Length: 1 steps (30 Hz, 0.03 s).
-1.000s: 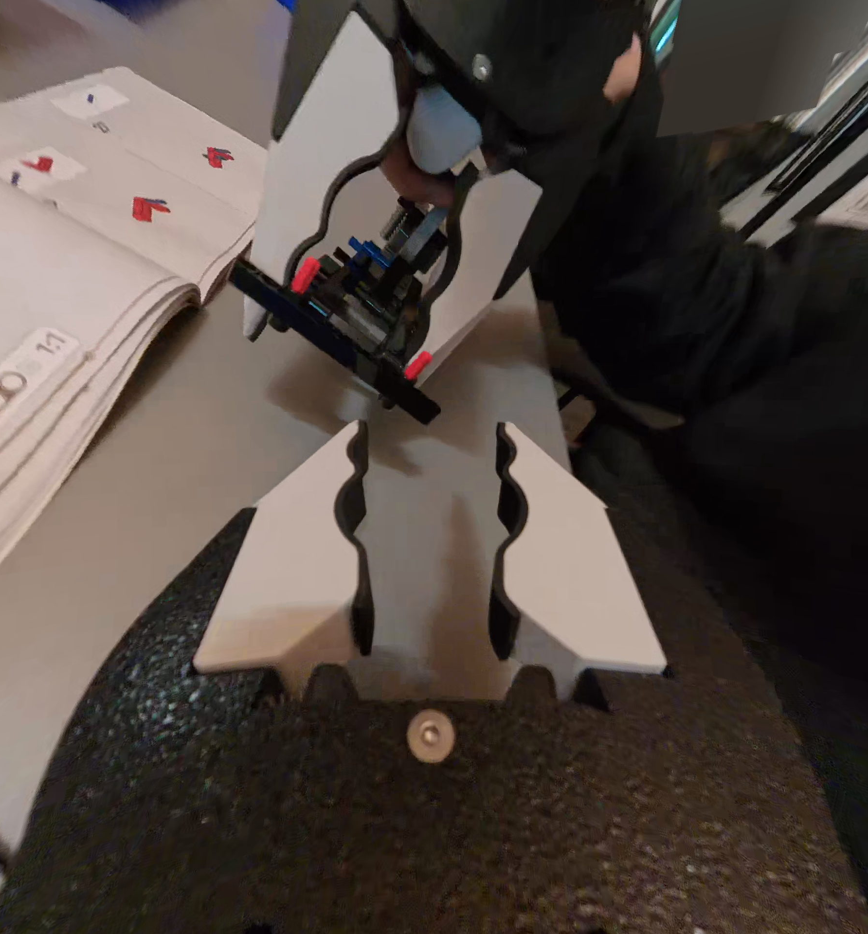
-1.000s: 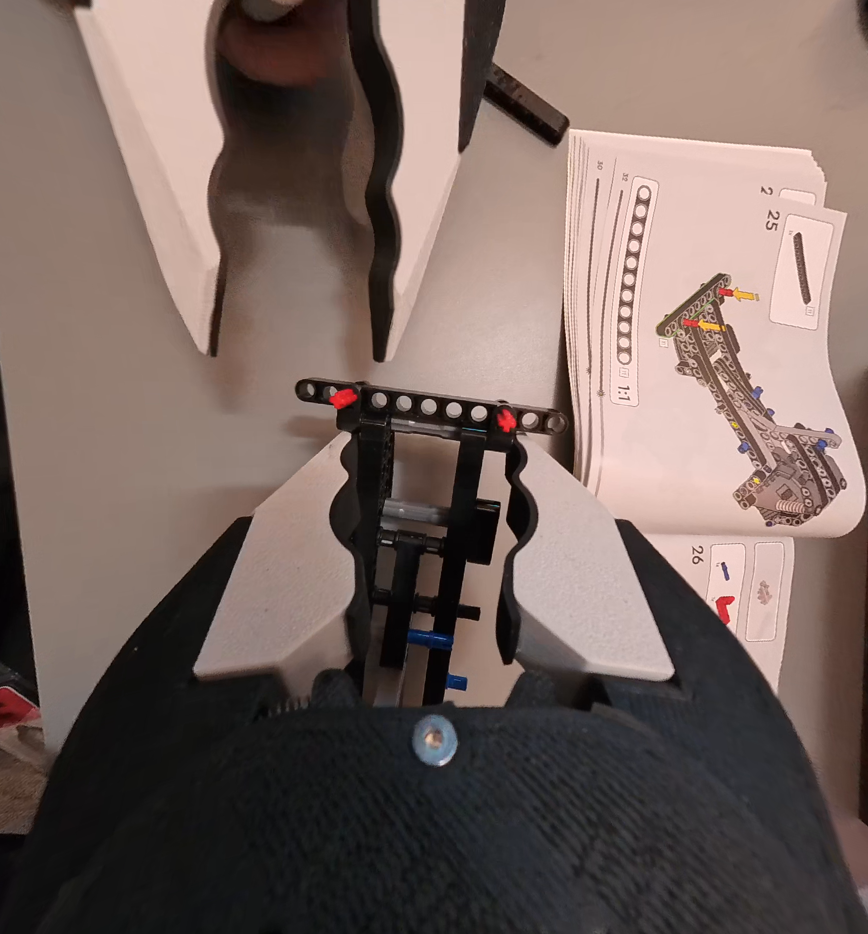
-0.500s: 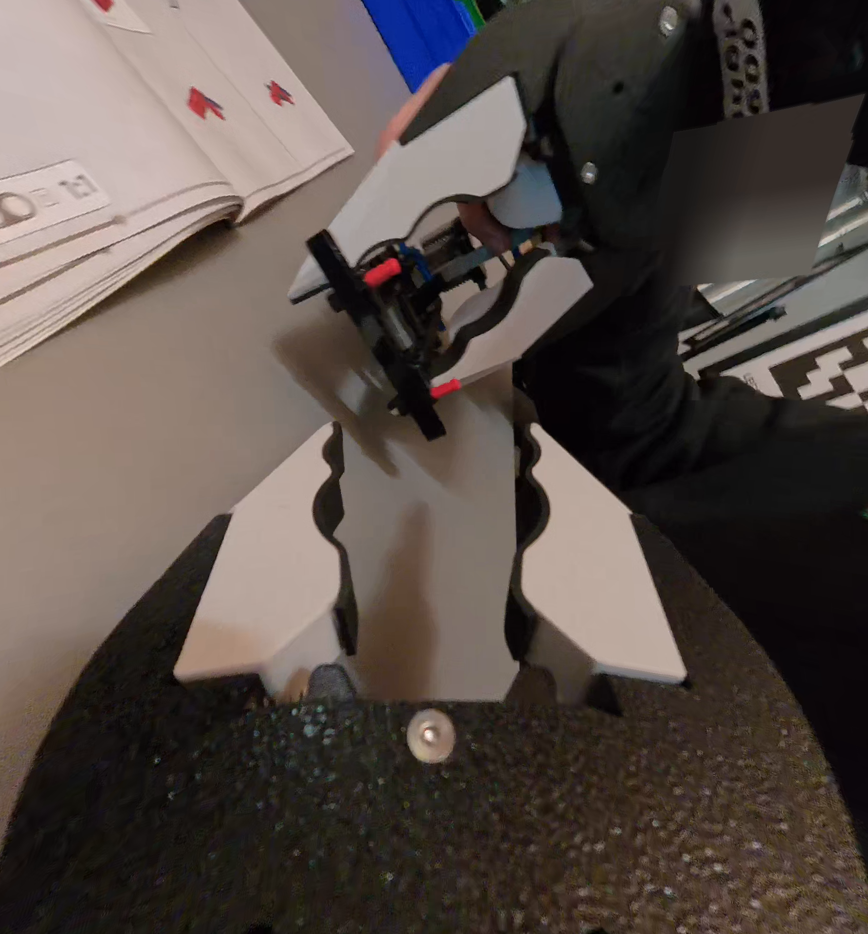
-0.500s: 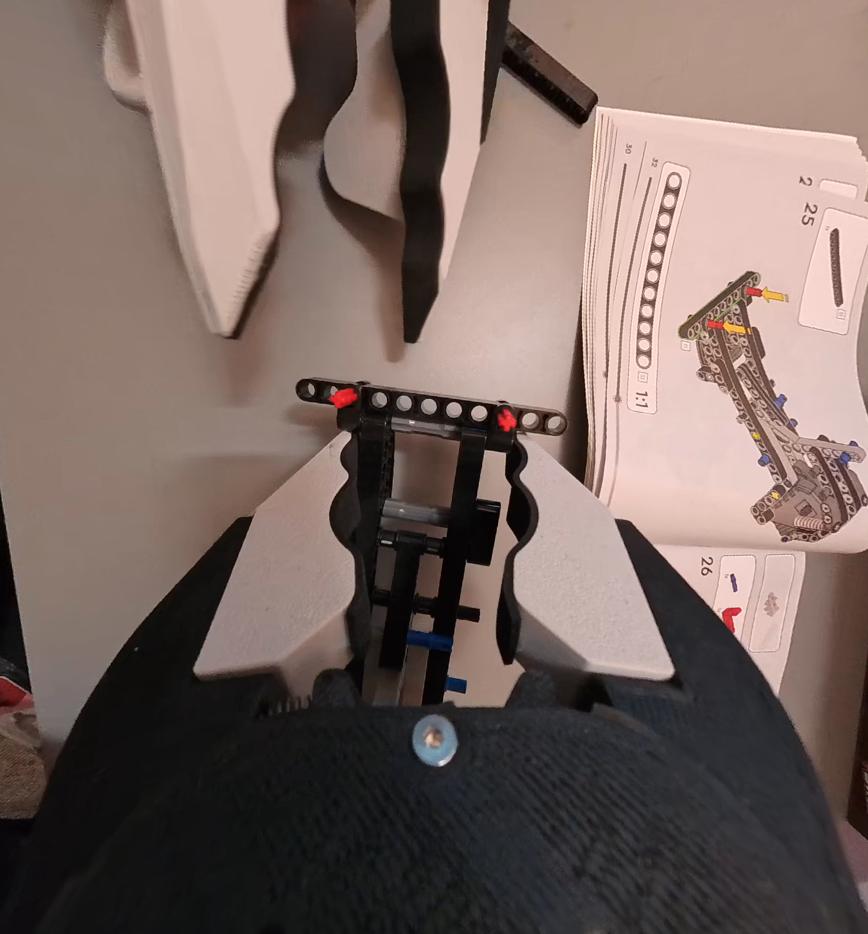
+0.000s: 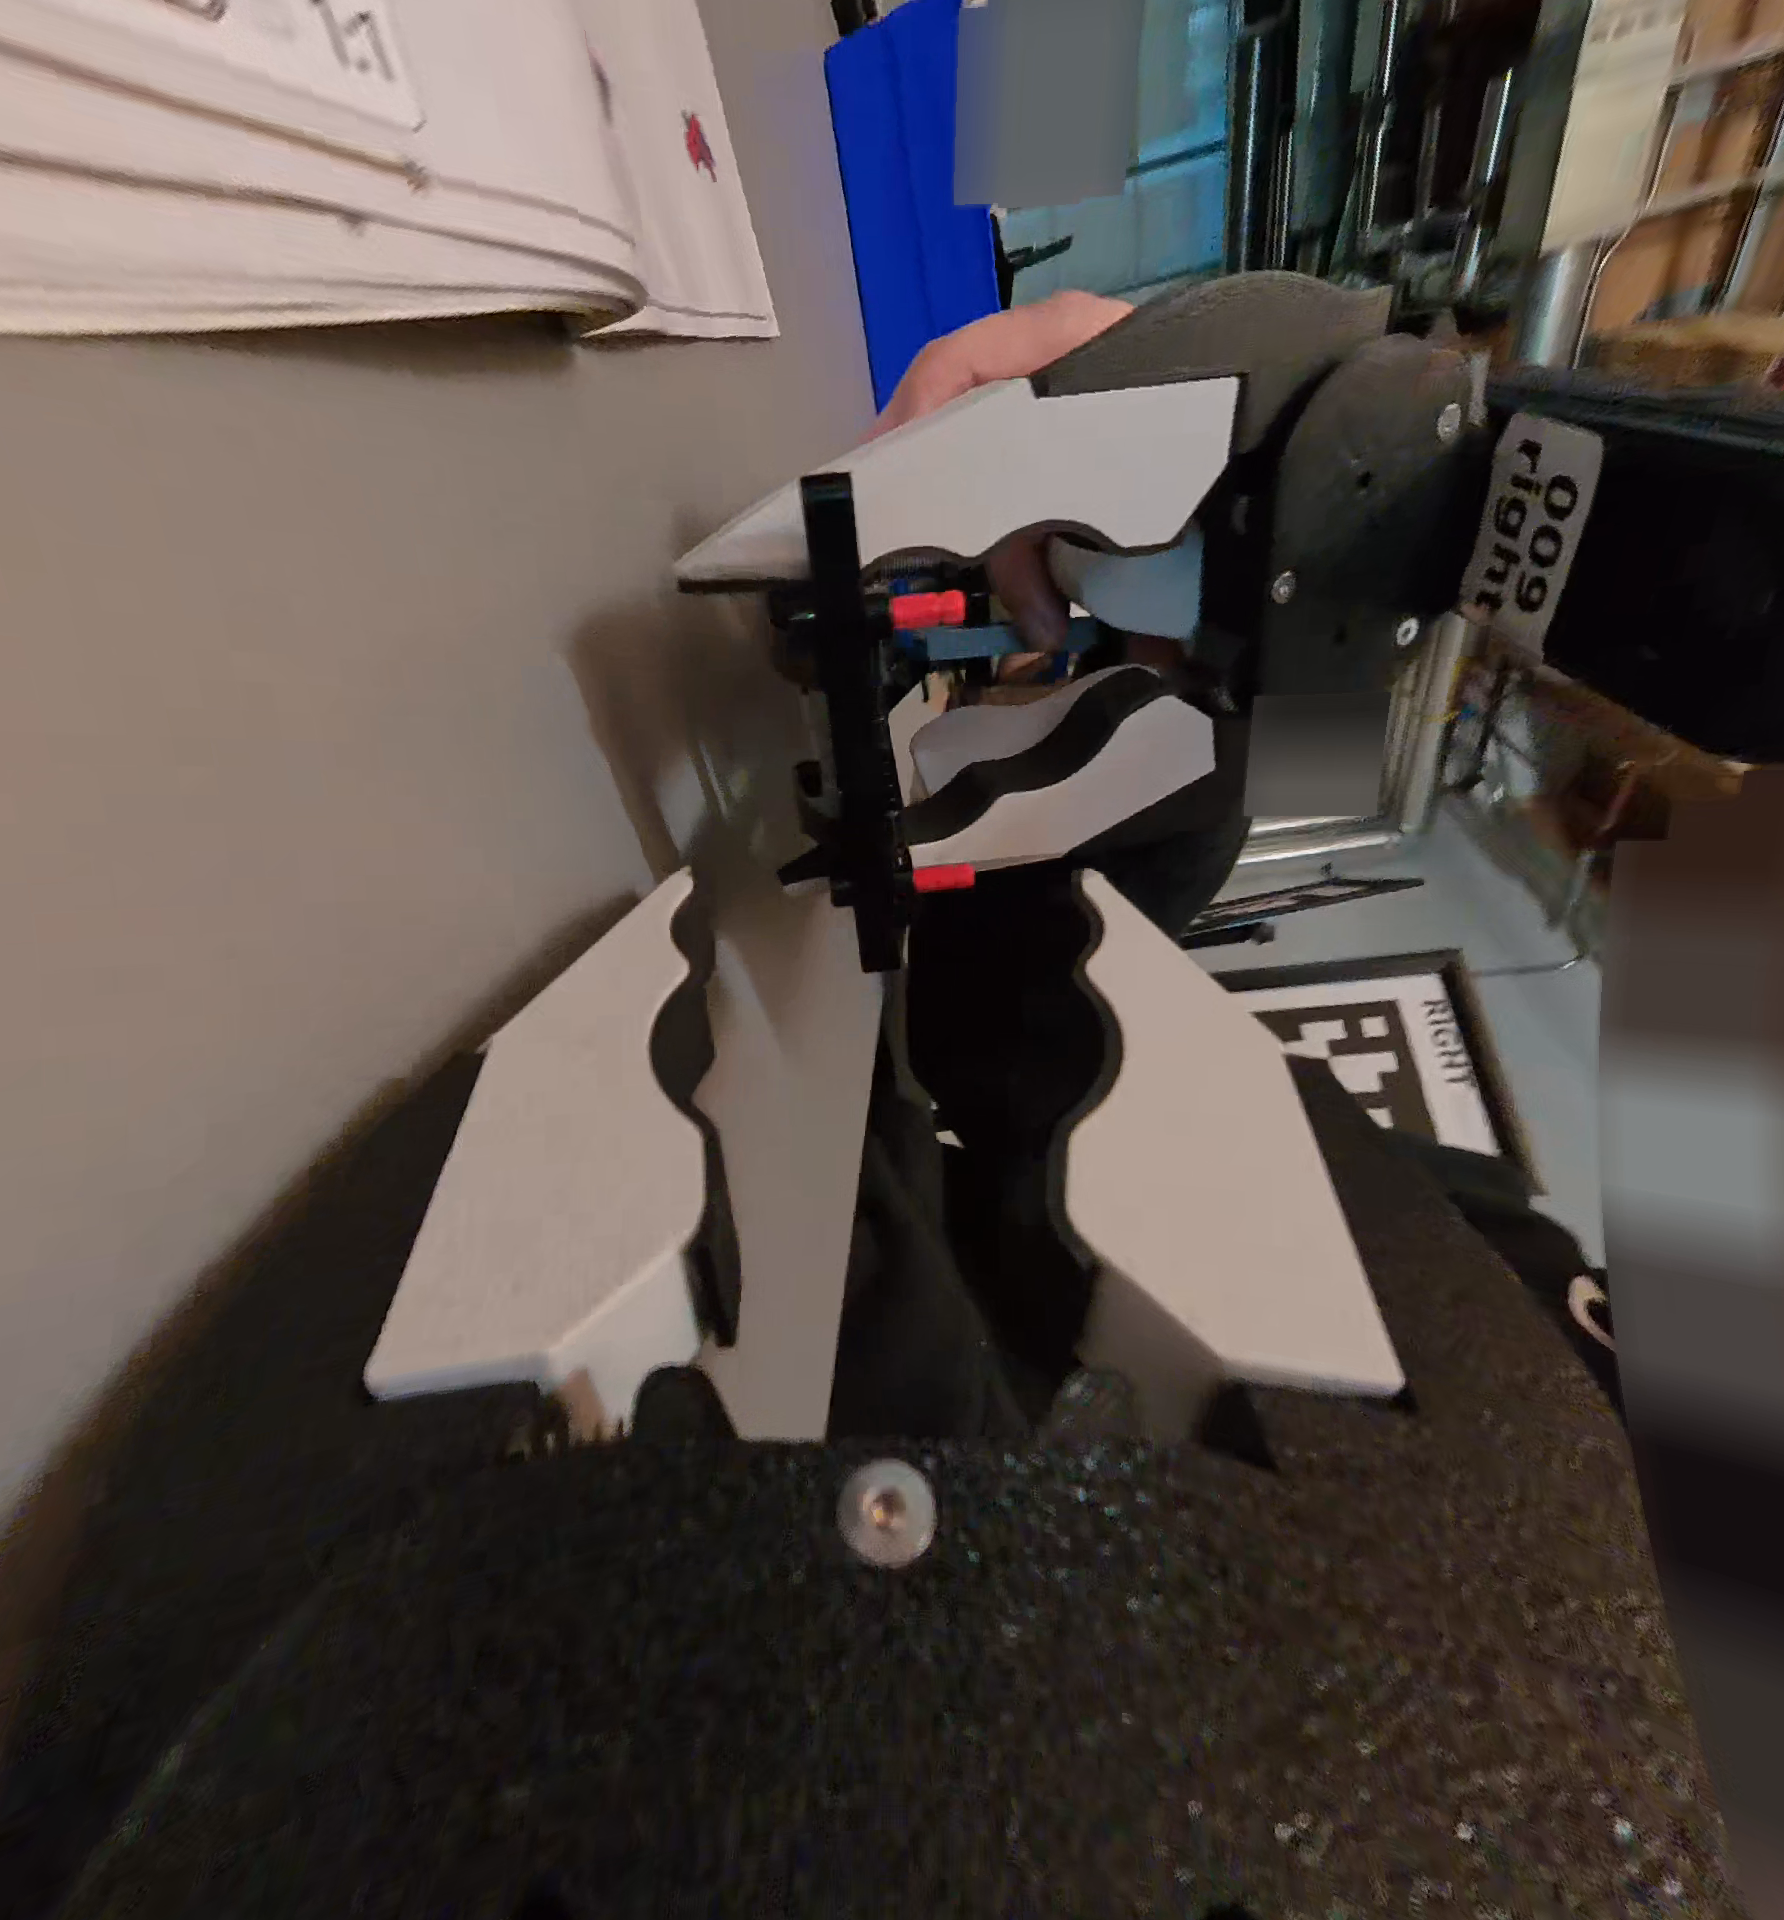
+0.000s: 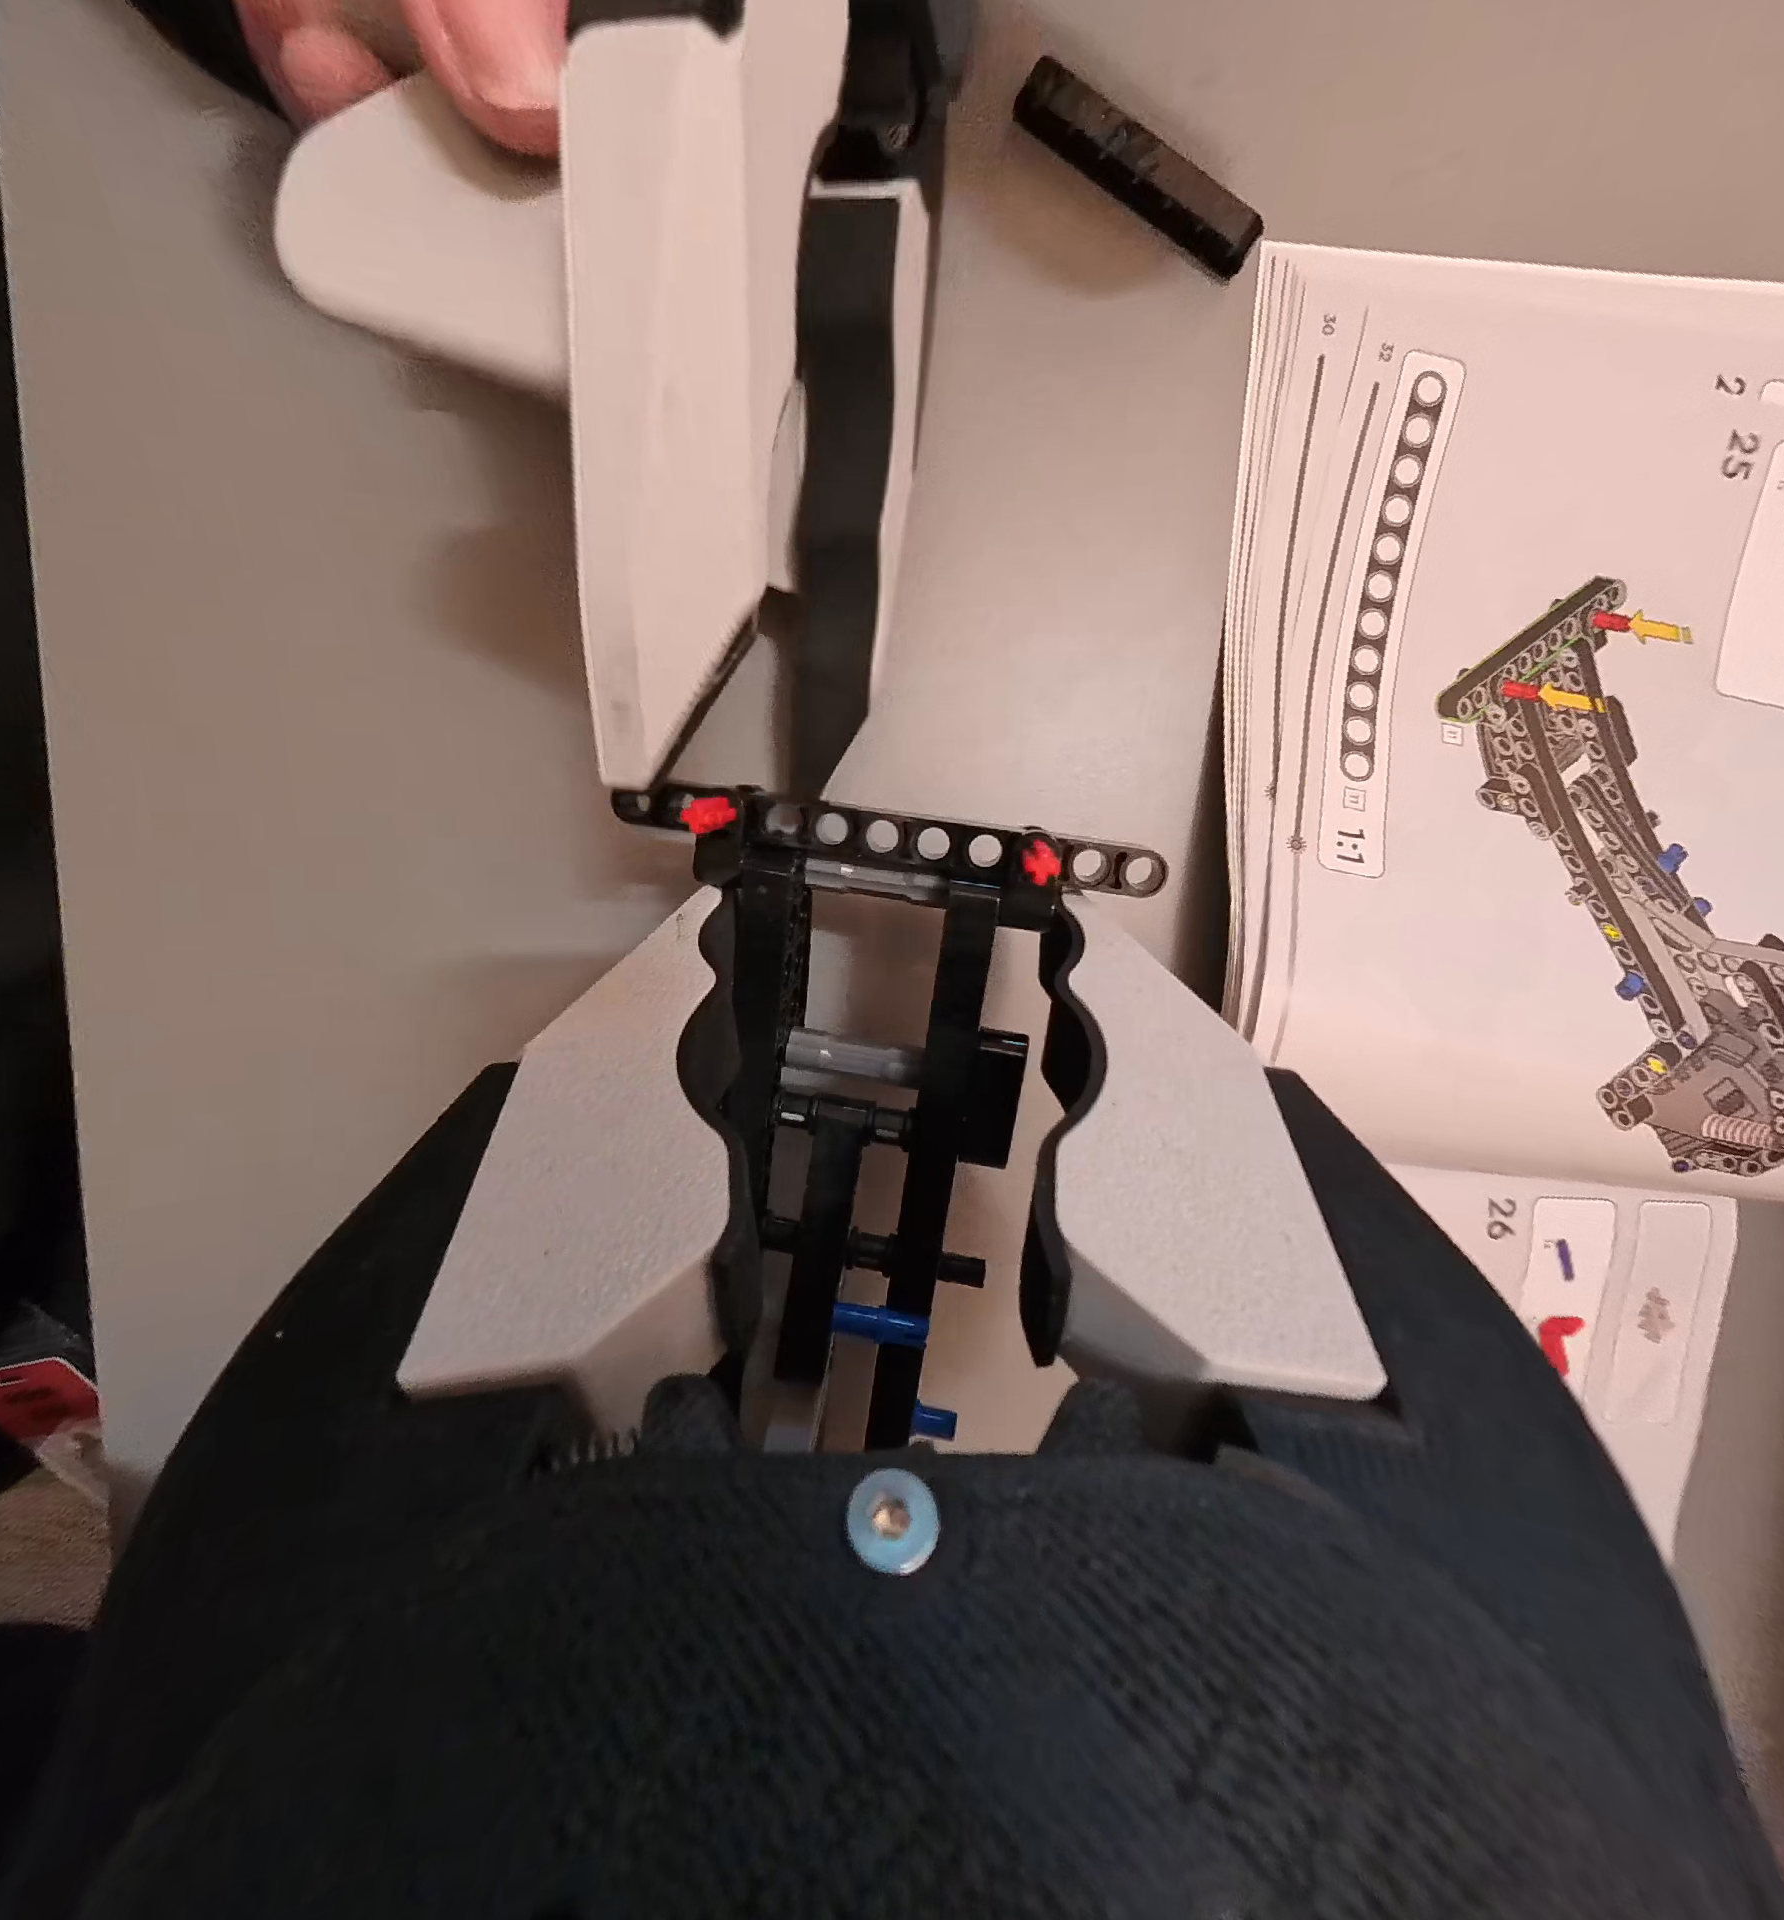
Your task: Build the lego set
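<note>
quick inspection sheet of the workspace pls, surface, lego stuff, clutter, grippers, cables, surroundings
surface: grey table, bare where visible.
job's things: black lego assembly with a holed cross beam and red pins; open instruction booklet beside it; loose black beam beyond.
clutter: red packet off the table edge.
grippers: right gripper shut on the lego assembly; left gripper open, empty, its tips right at the cross beam's end.
cables: nothing seen.
surroundings: blue panel, shelving behind, blurred.
</note>
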### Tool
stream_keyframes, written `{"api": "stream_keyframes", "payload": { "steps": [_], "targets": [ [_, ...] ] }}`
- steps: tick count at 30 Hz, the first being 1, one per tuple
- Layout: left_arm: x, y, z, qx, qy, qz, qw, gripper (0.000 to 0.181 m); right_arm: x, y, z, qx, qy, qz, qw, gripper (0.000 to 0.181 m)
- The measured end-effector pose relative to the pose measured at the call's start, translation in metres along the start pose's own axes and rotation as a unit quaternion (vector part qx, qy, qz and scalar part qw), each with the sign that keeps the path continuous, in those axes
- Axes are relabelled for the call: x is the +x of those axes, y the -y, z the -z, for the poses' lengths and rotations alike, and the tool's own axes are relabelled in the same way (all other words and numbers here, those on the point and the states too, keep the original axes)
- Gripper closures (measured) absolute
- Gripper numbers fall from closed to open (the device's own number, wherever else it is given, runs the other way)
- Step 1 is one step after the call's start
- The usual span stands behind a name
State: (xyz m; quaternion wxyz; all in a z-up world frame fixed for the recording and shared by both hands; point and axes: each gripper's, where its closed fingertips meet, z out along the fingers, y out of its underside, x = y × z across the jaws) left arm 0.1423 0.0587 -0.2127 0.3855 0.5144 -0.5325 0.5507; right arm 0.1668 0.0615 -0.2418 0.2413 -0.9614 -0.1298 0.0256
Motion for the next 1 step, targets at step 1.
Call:
{"api": "stream_keyframes", "payload": {
  "steps": [1],
  "targets": [
    [-0.0008,-0.0001,-0.0008,0.001,-0.002,0.011,1.000,0.117,0.0001,-0.0002,-0.0011,0.001,0.005,-0.003,1.000,0.125]
  ]
}}
